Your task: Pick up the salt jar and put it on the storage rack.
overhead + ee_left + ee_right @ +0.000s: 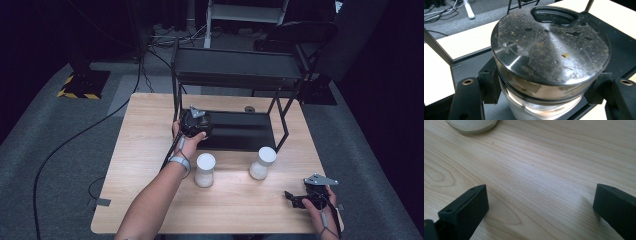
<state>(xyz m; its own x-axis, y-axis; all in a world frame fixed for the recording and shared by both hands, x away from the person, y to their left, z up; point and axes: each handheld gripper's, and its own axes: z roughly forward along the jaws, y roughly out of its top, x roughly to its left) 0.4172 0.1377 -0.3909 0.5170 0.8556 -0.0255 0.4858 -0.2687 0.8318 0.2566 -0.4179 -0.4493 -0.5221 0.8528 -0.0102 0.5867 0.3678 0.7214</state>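
Left gripper (544, 100) fingers pinching metal-lidded jar (549, 50), base cut off, perhaps glass; right gripper (540, 207) fingers spread.

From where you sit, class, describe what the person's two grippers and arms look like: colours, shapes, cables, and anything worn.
Both grippers are black. The left gripper and right gripper each carry a grey three-cornered plate on top. Their jaws are thick, blocky black fingers with small screw holes. A thin dark cable trails from each. The forearms are bare, with a grey strap round the left wrist.
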